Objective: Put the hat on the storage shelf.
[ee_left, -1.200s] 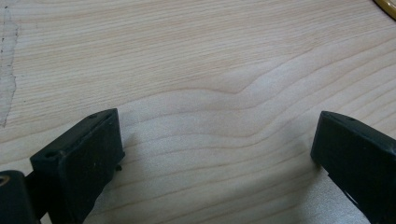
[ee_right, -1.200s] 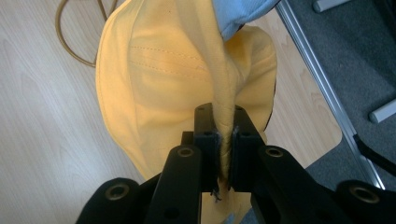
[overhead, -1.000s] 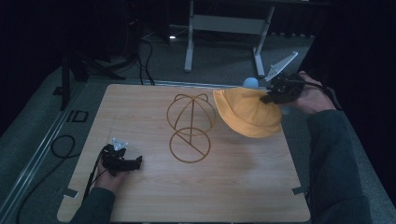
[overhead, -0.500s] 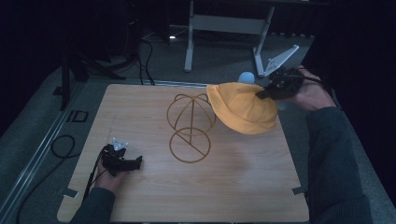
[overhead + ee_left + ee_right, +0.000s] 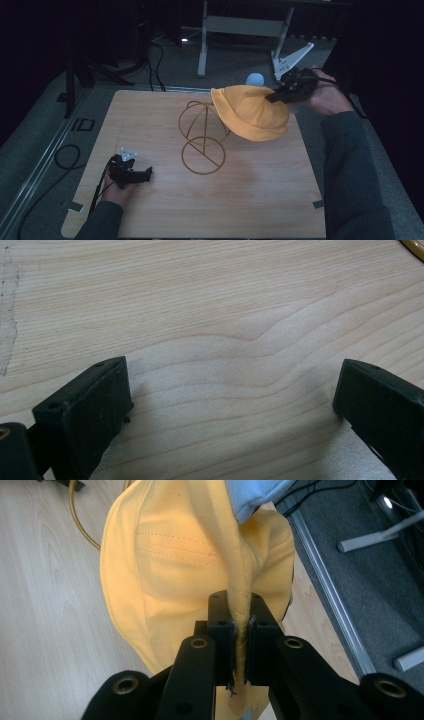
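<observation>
A yellow cloth hat hangs in the air over the right half of the wooden table, its left edge beside the dome of a gold wire hat stand. My right gripper is shut on the hat's rim at its right side. In the right gripper view the yellow hat has its rim pinched between the two pads of that gripper, and a pale blue lining shows at the top. My left gripper rests on the table near the front left; its jaws stand wide apart over bare wood.
The stand's round base ring lies flat at the table's middle. A pale blue ball shows just behind the hat. Beyond the far edge are a grey desk frame and cables on the floor at the left.
My right gripper has lifted the hat and carried it left, toward the wire stand's dome. The left gripper has stayed put.
</observation>
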`<state>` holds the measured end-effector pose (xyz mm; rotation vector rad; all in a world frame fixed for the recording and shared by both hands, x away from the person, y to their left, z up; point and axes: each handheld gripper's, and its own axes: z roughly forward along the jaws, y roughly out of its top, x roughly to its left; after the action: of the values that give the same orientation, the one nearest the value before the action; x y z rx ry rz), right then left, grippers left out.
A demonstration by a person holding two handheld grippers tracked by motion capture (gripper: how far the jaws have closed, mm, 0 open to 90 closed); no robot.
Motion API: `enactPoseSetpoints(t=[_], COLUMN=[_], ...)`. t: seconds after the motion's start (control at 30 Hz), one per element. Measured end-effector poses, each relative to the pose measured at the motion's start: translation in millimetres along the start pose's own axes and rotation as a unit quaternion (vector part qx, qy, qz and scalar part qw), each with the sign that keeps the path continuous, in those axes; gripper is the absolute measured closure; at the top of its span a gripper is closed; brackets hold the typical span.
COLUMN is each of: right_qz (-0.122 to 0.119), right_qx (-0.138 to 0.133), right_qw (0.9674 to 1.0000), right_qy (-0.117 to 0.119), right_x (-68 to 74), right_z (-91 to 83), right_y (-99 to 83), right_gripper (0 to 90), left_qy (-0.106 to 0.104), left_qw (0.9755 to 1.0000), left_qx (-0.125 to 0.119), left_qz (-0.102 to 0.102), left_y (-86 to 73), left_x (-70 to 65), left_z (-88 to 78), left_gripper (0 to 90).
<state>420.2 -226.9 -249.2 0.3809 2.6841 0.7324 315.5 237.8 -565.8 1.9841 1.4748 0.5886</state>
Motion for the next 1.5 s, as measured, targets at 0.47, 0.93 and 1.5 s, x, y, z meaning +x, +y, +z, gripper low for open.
enactPoseSetpoints(t=[0.47,0.93,1.5], right_qz=[-0.012,-0.020,-0.031], right_qx=[-0.015,-0.023,-0.021], right_qw=[0.9998,0.9995,0.9992], right_qy=[0.010,0.011,0.011], right_x=[3.5,7.9,15.9], right_z=[-0.9,6.0,23.0], right_y=[12.5,31.0,59.9], right_gripper=[84.5,84.6,84.5], left_qy=[0.000,0.000,-0.001], left_qw=[1.0000,1.0000,1.0000], left_qx=[0.000,0.000,-0.001], left_qz=[0.000,0.000,0.001], left_y=[0.0,0.0,-0.1], left_x=[0.1,0.1,-0.2], left_z=[0.0,0.0,0.0], left_gripper=[2.2,2.3,2.2])
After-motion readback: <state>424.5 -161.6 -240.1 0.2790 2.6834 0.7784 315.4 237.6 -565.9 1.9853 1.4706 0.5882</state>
